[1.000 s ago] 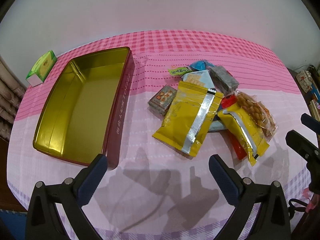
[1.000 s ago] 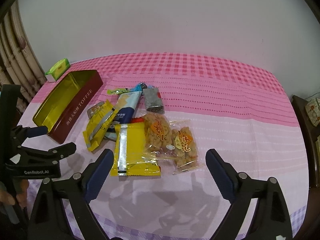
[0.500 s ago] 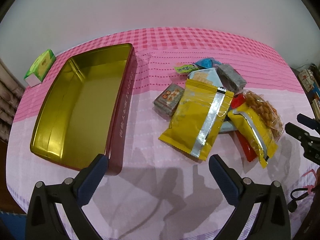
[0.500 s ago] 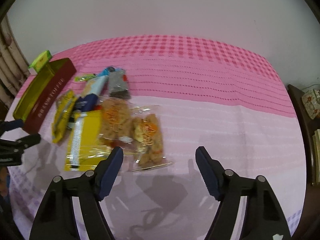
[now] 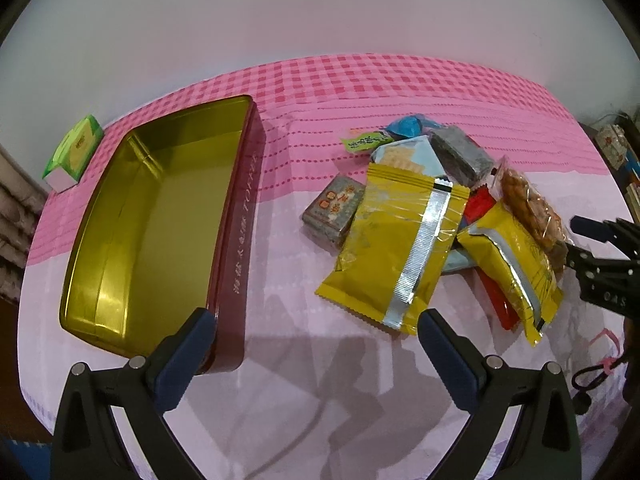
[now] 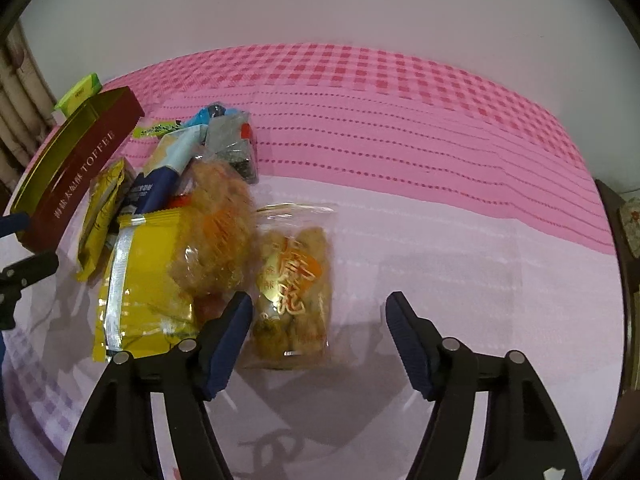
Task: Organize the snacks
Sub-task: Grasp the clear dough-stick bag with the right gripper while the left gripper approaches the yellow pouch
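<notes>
An open maroon tin (image 5: 240,216) with a gold inside lies empty at the left, also in the right wrist view (image 6: 76,176). A pile of snack packets lies beside it: a big yellow packet (image 5: 396,248), a second yellow one (image 5: 516,272) (image 6: 140,280), a grey bar (image 5: 334,210), a blue packet (image 5: 408,126). A clear bag of fried snacks (image 6: 294,280) lies nearest my right gripper (image 6: 318,320), which is open just before it. My left gripper (image 5: 316,340) is open, above the cloth between tin and pile.
A pink checked cloth (image 6: 400,128) covers the table. A green tissue box (image 5: 74,152) stands at the far left corner. A white wall runs behind. Shelving shows past the table's right edge (image 5: 624,152).
Both grippers have moved forward and lower. My right gripper has swung toward the clear fried-snack bag and its jaws have narrowed somewhat. The packets have not moved.
</notes>
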A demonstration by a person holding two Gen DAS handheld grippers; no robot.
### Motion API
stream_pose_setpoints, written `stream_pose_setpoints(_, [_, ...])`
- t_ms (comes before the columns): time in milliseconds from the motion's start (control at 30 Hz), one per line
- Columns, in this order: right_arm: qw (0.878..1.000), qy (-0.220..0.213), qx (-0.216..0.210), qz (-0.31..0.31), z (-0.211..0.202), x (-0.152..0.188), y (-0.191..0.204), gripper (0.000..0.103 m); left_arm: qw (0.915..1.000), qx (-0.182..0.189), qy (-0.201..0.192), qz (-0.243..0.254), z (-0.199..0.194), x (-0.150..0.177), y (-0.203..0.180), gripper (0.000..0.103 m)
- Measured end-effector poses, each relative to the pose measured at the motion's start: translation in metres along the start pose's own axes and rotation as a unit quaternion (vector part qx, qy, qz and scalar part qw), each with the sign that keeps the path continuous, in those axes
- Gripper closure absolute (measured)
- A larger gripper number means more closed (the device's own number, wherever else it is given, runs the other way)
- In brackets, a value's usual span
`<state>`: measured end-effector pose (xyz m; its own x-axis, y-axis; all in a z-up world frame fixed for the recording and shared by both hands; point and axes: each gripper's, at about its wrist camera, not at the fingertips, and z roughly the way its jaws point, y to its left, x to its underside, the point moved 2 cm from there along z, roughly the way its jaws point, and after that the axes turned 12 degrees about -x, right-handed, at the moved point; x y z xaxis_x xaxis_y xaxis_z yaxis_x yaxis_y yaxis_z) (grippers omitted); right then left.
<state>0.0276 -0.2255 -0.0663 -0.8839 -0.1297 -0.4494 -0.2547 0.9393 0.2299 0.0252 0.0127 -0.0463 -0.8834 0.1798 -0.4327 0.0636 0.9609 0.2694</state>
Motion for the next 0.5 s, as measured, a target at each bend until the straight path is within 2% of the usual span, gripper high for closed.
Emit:
stream_pose_setpoints(100, [1.000, -0.001, -0.009, 0.004, 0.005, -0.003, -0.001, 0.044, 1.0000, 0.002, -0.002, 0.005, -0.001, -0.001, -0.002, 0.000])
stream_pose_setpoints(233, [1.000, -0.001, -0.009, 0.005, 0.007, -0.004, -0.002, 0.064, 0.9998, 0.004, -0.012, 0.015, -0.003, -0.003, -0.006, 0.000])
stream_pose_setpoints(267, [1.000, -0.002, -0.009, 0.007, 0.006, -0.003, -0.002, 0.066, 0.9997, 0.006, -0.014, 0.018, -0.004, -0.004, -0.007, 0.000])
stream_pose_setpoints(333, [1.000, -0.005, -0.012, 0.016, 0.004, -0.001, -0.005, 0.067, 0.9996, 0.009, -0.015, 0.020, -0.004, -0.004, -0.009, 0.001])
stream_pose_setpoints(400, [1.000, -0.005, -0.008, 0.024, 0.000, 0.003, -0.009, 0.067, 0.9994, 0.018, -0.018, 0.024, -0.006, -0.005, -0.011, 0.007])
stream_pose_setpoints(500, [0.999, -0.006, -0.006, 0.038, -0.006, 0.011, -0.017, 0.067, 0.9987, 0.037, -0.016, 0.030, -0.005, -0.005, -0.014, 0.009])
